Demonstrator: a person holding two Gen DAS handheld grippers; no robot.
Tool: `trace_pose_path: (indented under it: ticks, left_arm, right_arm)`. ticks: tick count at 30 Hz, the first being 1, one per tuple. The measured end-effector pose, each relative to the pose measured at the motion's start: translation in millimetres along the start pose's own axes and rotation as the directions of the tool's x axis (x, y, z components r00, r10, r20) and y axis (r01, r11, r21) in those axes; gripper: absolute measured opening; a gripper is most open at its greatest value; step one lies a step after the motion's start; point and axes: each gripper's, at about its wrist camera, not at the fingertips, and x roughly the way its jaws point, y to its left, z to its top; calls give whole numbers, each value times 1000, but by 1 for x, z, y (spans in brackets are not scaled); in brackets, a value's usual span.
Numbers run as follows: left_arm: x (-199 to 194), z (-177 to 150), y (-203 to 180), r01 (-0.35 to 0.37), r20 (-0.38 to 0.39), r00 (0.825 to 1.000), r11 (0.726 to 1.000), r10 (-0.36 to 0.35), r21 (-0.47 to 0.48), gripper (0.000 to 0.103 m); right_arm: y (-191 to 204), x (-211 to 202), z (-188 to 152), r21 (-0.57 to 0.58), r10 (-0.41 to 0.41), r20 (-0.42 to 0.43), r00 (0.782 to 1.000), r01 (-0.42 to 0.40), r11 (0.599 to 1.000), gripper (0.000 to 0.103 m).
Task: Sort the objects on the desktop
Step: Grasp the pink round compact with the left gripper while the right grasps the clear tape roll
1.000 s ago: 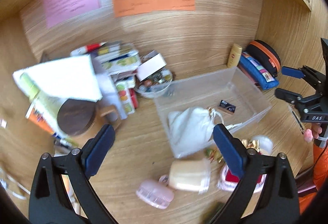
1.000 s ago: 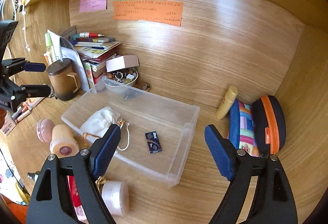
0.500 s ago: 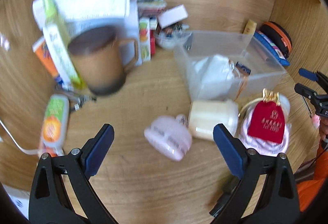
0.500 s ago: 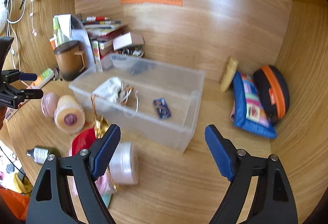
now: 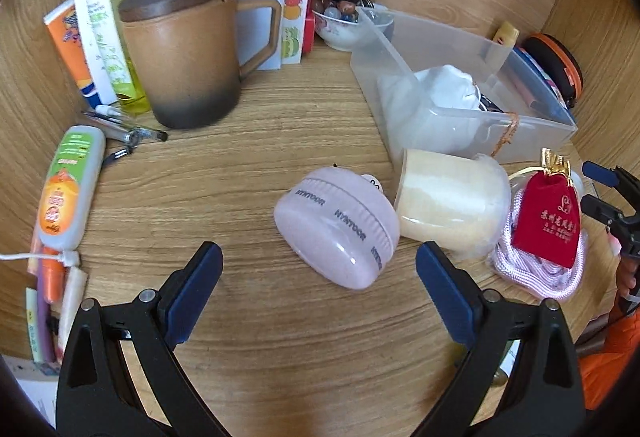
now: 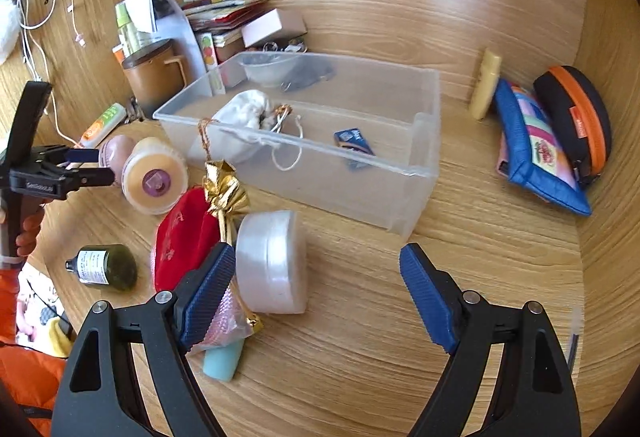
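A clear plastic bin (image 6: 416,141) holds a white drawstring pouch (image 6: 248,113) and a small dark blue packet (image 6: 354,143). My left gripper (image 5: 320,289) is open, just in front of a pink round case (image 5: 336,229) lying beside a cream jar (image 5: 452,209). A red velvet pouch (image 5: 548,217) lies on a pink cord right of the jar. My right gripper (image 6: 316,289) is open, its left finger next to a white round tin (image 6: 272,261) and the red pouch (image 6: 184,241). The left gripper (image 6: 88,167) also shows in the right wrist view.
A brown lidded mug (image 5: 184,53), tubes, pens and stacked books (image 6: 224,9) crowd the back left. A bowl of beads (image 5: 340,21) sits behind the bin. A blue pencil case (image 6: 536,153), an orange-trimmed black case (image 6: 576,117) and a small green bottle (image 6: 104,267) lie nearby.
Both grippers have dropped lower and nearer the desk. The left one swung down from the bin toward the pink case. The right one came down beside the white tin.
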Motion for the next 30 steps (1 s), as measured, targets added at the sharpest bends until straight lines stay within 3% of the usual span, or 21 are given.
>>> trace_pose_path:
  ticks: [10,16,23,30]
  left_arm:
    - [13,8,1,13,20,1000,1000,-13,11,98]
    - [11,7,-1,-12,62,998,999,9,51,98]
    - [13,7,6,43,92,994,995,-51,85,98]
    - [9,4,2,89,103,989,989,-102,117,74]
  right_arm:
    - [2,22,1,9,14,-43,999,-14,1000,79]
    - [3,32,1,12,45,-60,997,-44,999,58]
    - [6,35,1,-1,75,-65,995,-75,997,30]
    - [2,28,1,15,55,-52,997,-54,998,27]
